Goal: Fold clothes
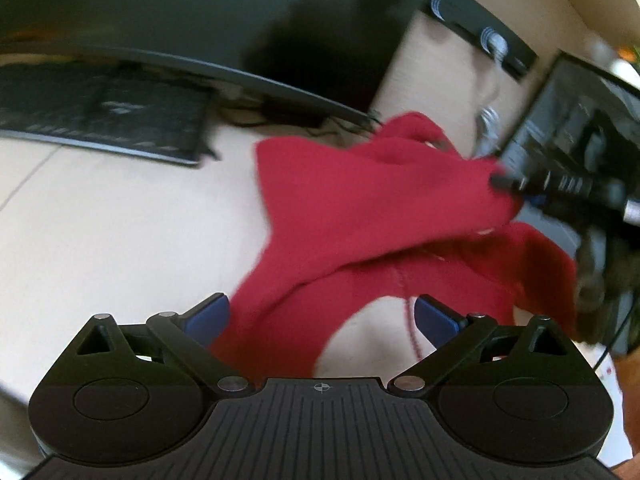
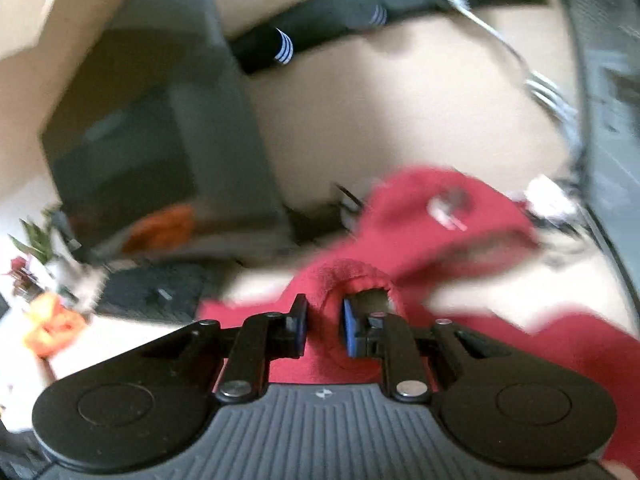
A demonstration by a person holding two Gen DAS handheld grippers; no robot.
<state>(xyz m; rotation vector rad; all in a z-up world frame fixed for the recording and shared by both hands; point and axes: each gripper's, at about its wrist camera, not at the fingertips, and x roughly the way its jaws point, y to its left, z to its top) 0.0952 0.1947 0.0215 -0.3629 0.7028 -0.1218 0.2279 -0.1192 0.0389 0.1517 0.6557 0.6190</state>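
Because the red knitted garment [image 1: 360,216] lies half lifted across the pale wooden desk [image 1: 100,240], with the right gripper [image 2: 324,328] clenched on a rolled edge of it, a hard pull could drag the cloth into the silver metal fork [image 2: 544,92] nearby — or slip the thin bite free. Wide apart, the left gripper [image 1: 322,314] grips nothing, so one side hangs unsupported. Blur hides the fold lines, and which part of the garment is pinched — I cannot tell.

A dark keyboard [image 1: 100,114] lay far left on the pale desk [image 1: 100,240]; a fork [image 2: 516,56] rested far right beside black striped socks [image 2: 280,46].
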